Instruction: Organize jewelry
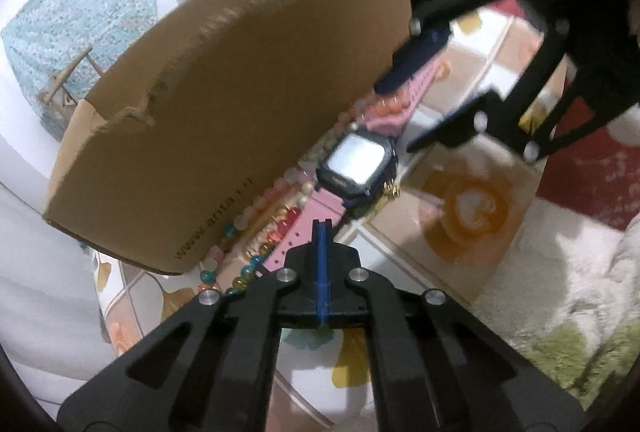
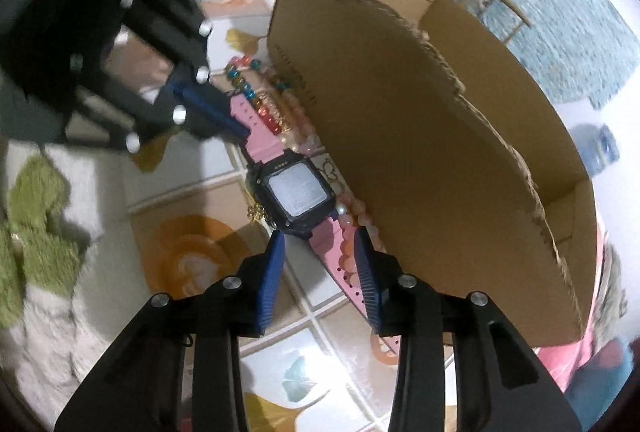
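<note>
Jewelry lies in a row on the patterned cloth (image 1: 460,200), packed along the foot of a brown cardboard box (image 1: 224,112); the largest piece is a watch (image 1: 358,164) with a dark square case, a pale blank face and a pink strap (image 2: 260,128), lying face up just beside the box wall; strings of beads (image 1: 256,252), some pale pink and pearly, some coloured glass in blue, red and amber, sit between the strap and the cardboard, touching both; a small gold-coloured trinket (image 2: 256,212) shows at the edge of the watch case on the side away from the box. The left gripper (image 1: 322,228) points down at one end of the pink strap, its blue pads pressed flat together with no gap; whether a bit of the strap is pinched between them cannot be told, since the tips hide that spot. The right gripper (image 2: 320,244) comes in from the opposite end, its two blue fingers (image 2: 272,272) parted and standing either side of the other half of the strap, close behind the watch case; the pads do not visibly press on the strap. The box has ragged torn top edges and printed lettering low on its wall; a green and white shaggy rug (image 2: 36,232) lies beyond the cloth.
</note>
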